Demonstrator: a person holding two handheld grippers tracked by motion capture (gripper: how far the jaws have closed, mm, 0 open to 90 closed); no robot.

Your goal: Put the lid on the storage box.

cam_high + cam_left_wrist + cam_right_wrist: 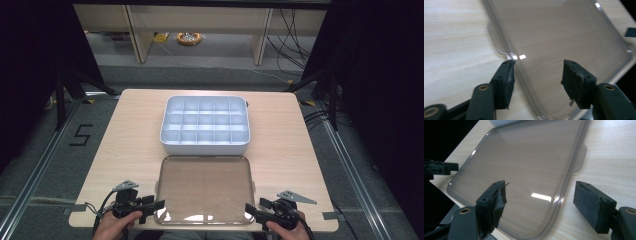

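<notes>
At the near left corner of the pale wooden desk [125, 130], the left claw [159, 210] sits with its jaws apart, straddling the left rim of the clear, smoke-tinted plastic lid [204, 187]; in the left gripper view one pad [507, 77] lies just outside that rim and the other pad [574, 82] stands over the lid's face, neither yet pressing. The lid lies flat on the near half of the desk, its far edge just beside the white plastic compartment box [205, 145], which stands open at the middle of the desk. On the right, the right claw [248, 212] is likewise spread, set across the lid's near right corner, with a small tab [580, 160] jutting from the rim farther along.

The lid looks light, thin and somewhat springy, with a glossy surface that is likely slippery, so a single pinch could let it twist or slide. The raised rim seems the best hold: one claw on each side edge, closing gently, keeping the lid level as it lifts.
</notes>
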